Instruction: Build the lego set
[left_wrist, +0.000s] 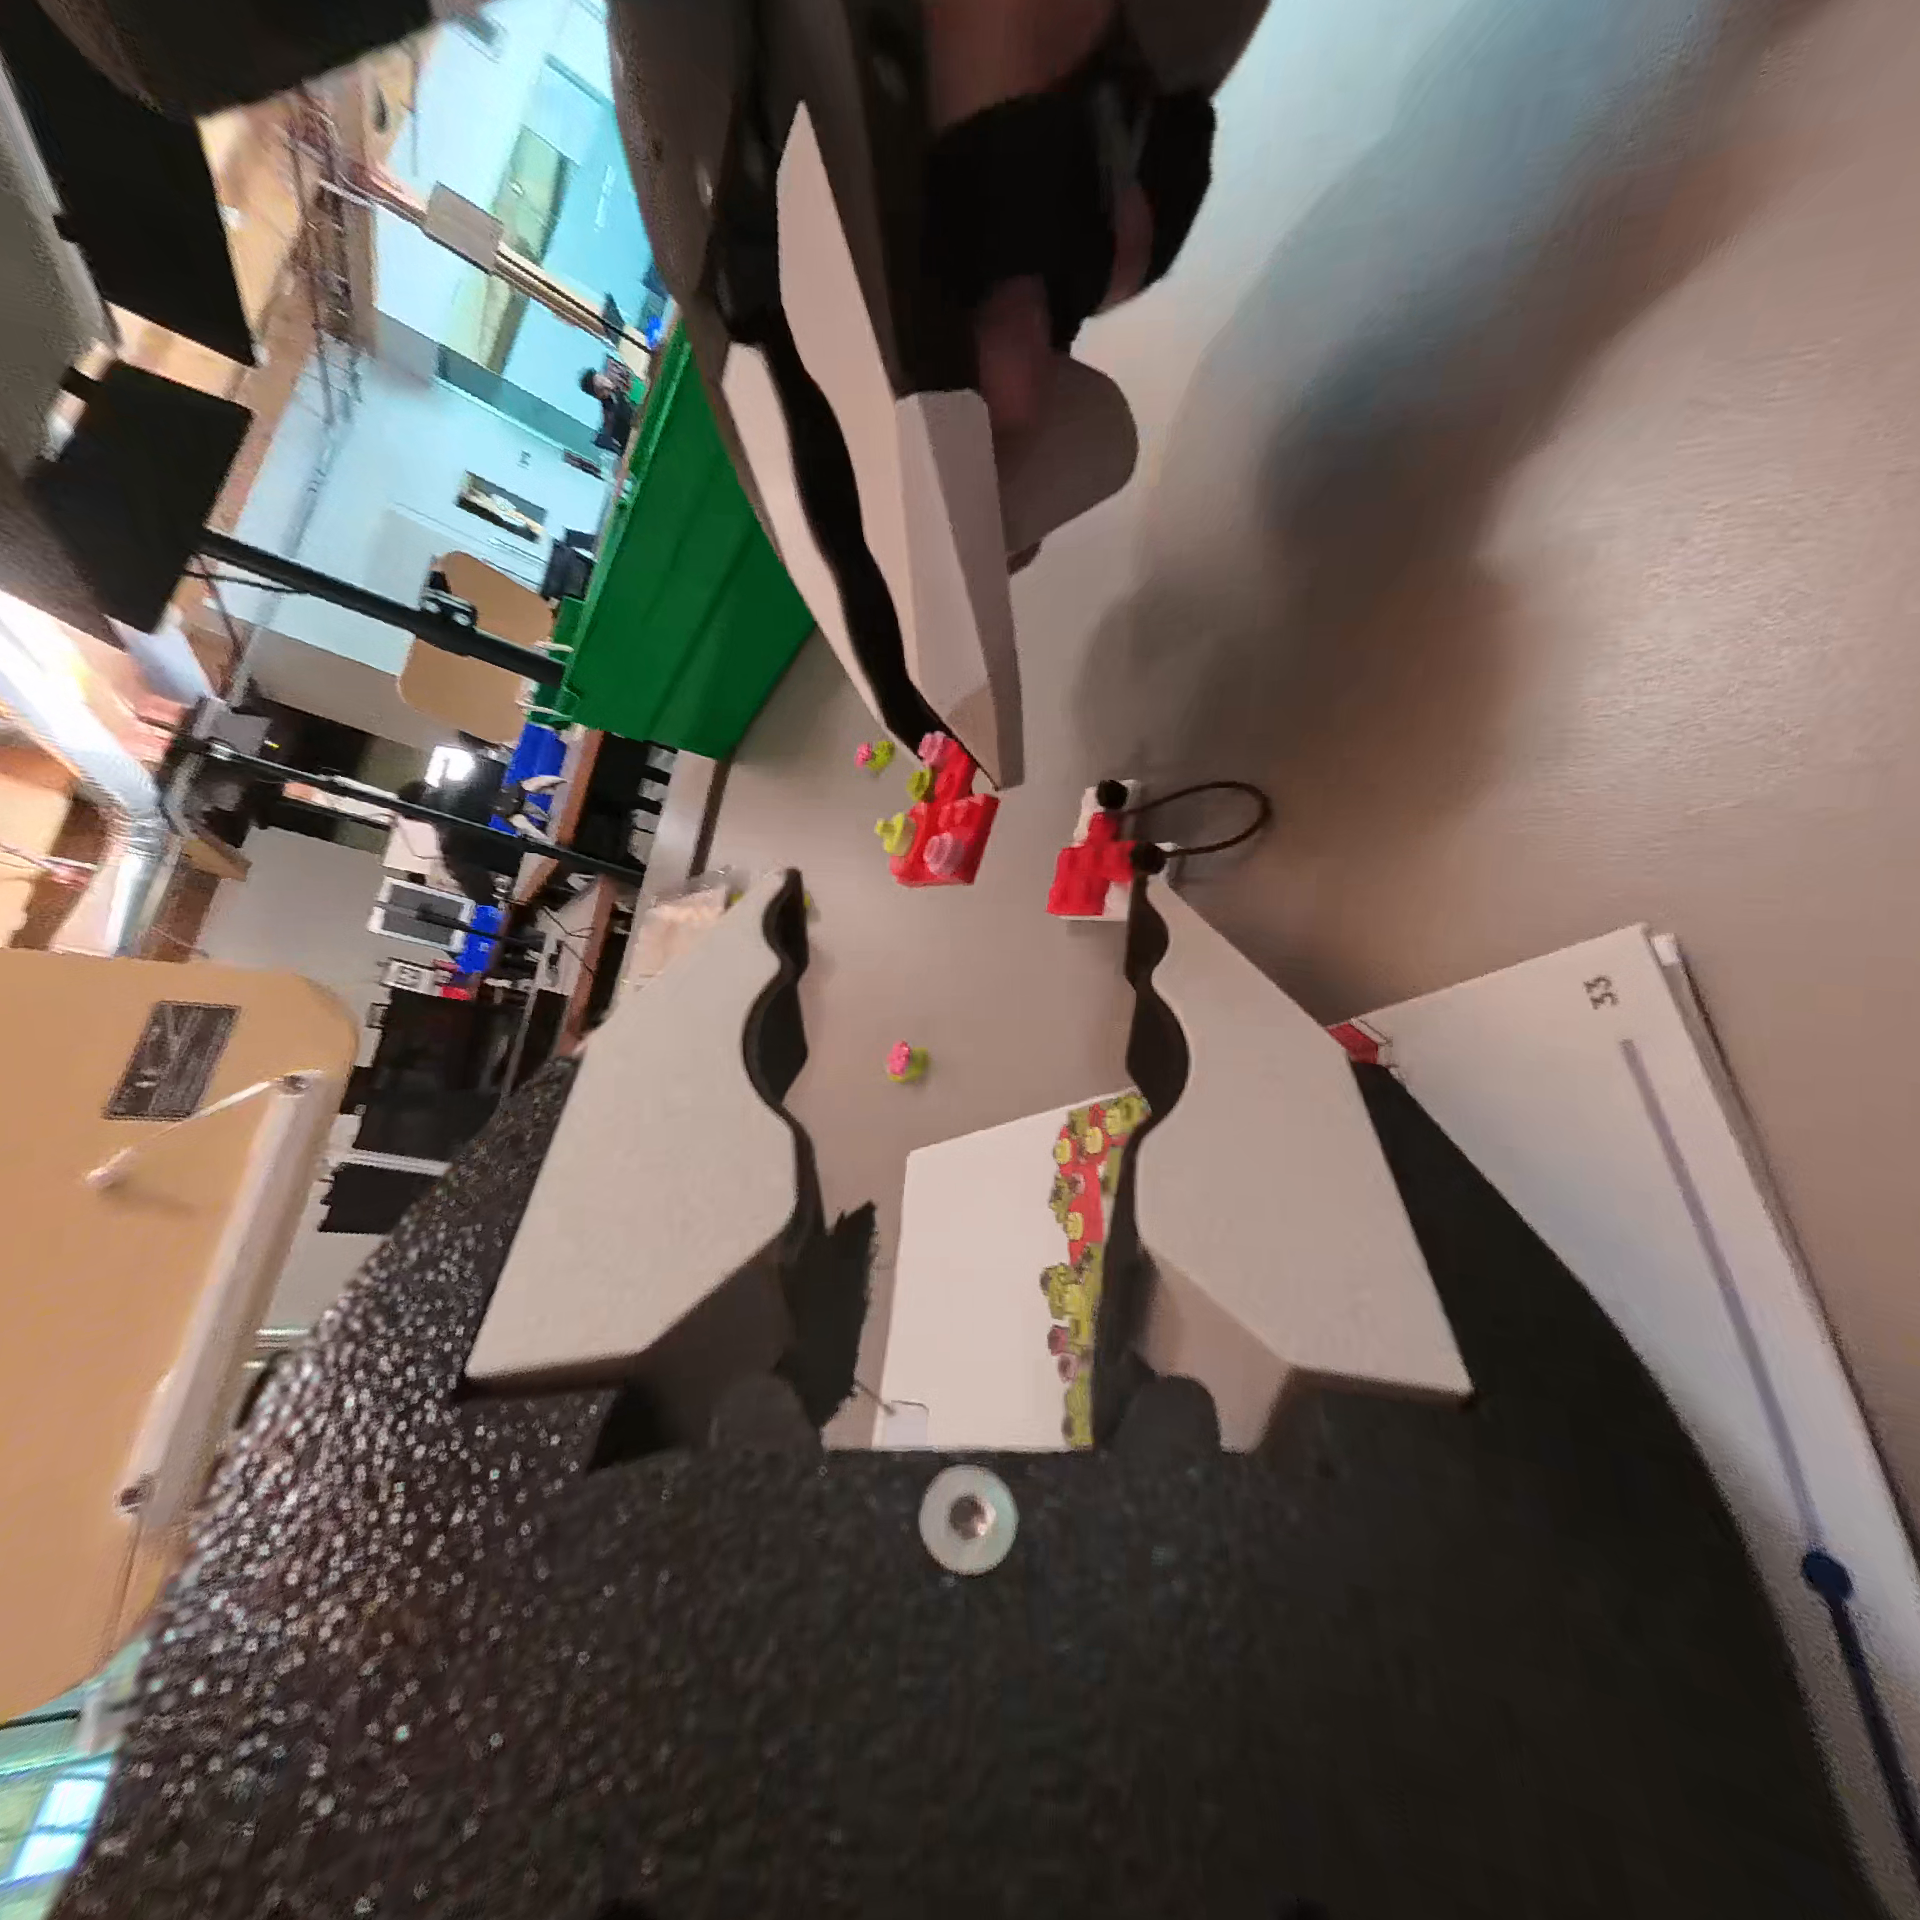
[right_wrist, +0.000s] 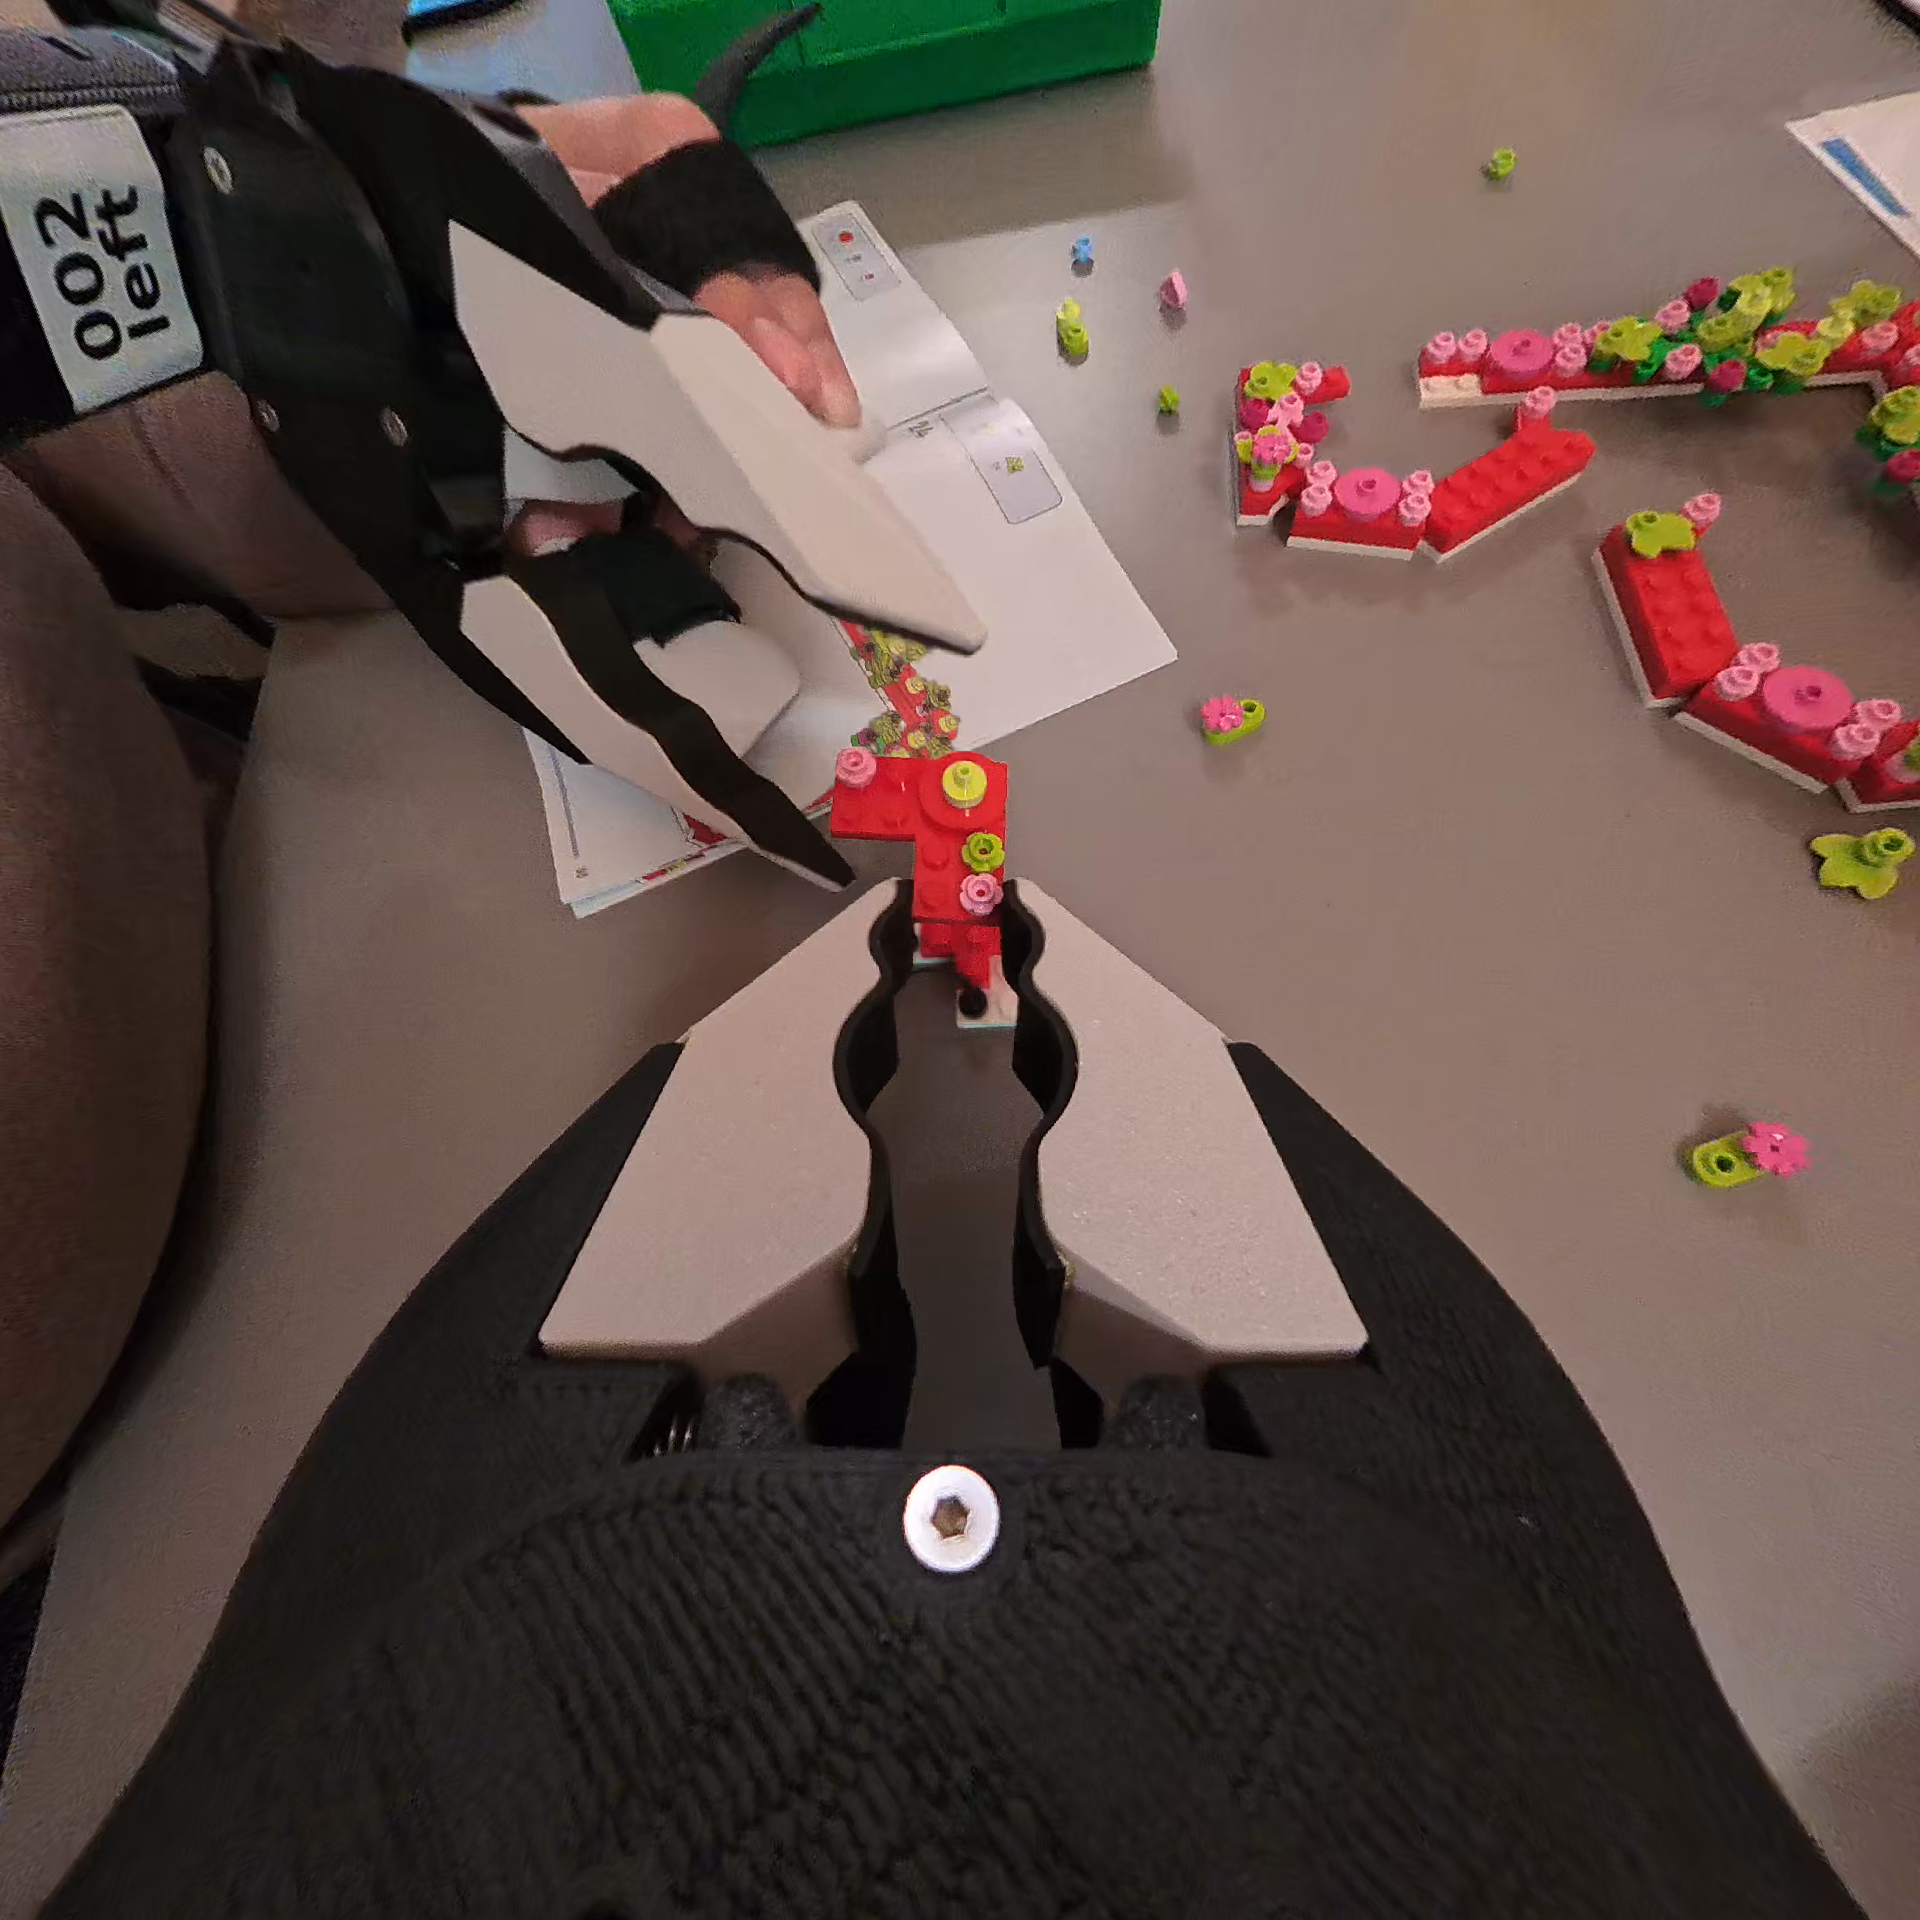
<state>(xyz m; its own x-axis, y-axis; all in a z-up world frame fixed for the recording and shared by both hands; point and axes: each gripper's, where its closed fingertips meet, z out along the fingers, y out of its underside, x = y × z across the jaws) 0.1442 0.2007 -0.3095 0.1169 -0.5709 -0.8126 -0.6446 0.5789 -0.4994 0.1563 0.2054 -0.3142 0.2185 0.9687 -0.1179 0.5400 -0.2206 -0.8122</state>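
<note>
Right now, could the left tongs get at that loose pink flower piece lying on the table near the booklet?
Probably yes. The left tongs are open, and the pink flower piece lies on bare table between their fingers, with nothing over it.

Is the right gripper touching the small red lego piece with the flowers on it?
Touching. In the right wrist view, the right gripper has its two fingertips closed against the lower end of the red lego piece, holding it up off the table.
</note>
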